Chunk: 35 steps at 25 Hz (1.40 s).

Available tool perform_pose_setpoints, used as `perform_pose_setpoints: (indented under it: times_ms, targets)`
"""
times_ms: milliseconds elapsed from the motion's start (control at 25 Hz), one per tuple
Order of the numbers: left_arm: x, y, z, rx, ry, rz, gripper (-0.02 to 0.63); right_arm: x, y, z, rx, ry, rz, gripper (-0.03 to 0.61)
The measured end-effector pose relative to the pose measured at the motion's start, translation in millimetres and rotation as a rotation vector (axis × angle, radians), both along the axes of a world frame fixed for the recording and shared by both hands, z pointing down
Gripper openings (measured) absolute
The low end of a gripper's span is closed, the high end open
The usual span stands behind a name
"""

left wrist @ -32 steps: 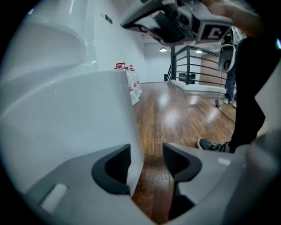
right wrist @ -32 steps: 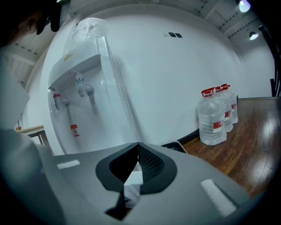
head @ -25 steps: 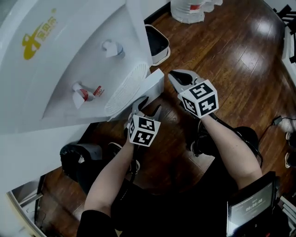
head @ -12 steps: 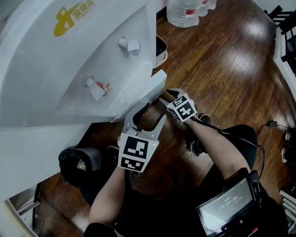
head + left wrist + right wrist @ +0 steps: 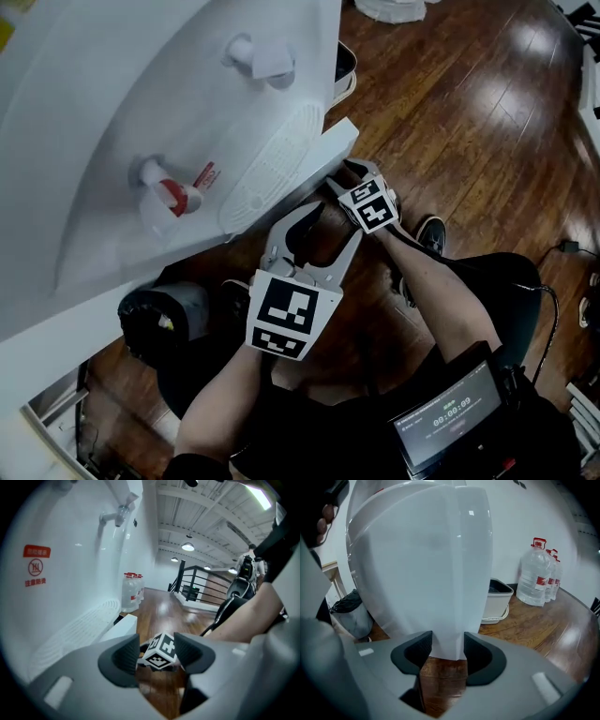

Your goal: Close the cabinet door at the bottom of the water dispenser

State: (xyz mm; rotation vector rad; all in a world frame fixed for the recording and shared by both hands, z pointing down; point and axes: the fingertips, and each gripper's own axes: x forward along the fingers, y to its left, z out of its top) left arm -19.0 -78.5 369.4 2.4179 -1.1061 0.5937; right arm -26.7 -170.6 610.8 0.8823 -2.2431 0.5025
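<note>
Right hand-held gripper (image 5: 447, 645) low at the cabinet door (image 5: 330, 148), jaws opening, with the door's free edge between the pads; apparently not clamped, though hard to judge this close. Door not yet shut, swung out from the foot of the white water dispenser (image 5: 141, 112) over the wooden floor (image 5: 469, 141). Left hand-held gripper (image 5: 157, 652) just behind the right one and clear of the floor, jaws apart and holding nothing, only the right one visible beyond the gap. Black-bagged bin (image 5: 164, 319) on the floor beside the dispenser's base. White bin (image 5: 497, 599) and water bottles (image 5: 536, 573) on the floor past the dispenser, near the wall
</note>
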Motion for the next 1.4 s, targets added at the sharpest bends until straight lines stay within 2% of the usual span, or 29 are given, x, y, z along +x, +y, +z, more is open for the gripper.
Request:
perform_pose_setpoints:
  times_ms: [320,800,1040,1400]
  targets:
    - [1.7,1.0,-7.4,0.001,0.000,-0.008,0.247,-12.5,-3.9,-12.9,0.056,-0.053,-0.010,0.206]
    - [-3.1,-24.0,-5.7,-0.008,0.017,-0.038,0.247,-17.6,-11.6,-2.8,0.003,-0.133,0.040,0.173]
    - [3.1,-21.7,0.5,-0.032,0.016,-0.031,0.247,-2.2,-4.3,22.7,-0.063,-0.067,0.059,0.172]
    - [4.7,-23.7,2.0,-0.038,0.020,-0.030,0.247,-14.3,-7.8,21.3,-0.070,-0.089,0.061,0.158]
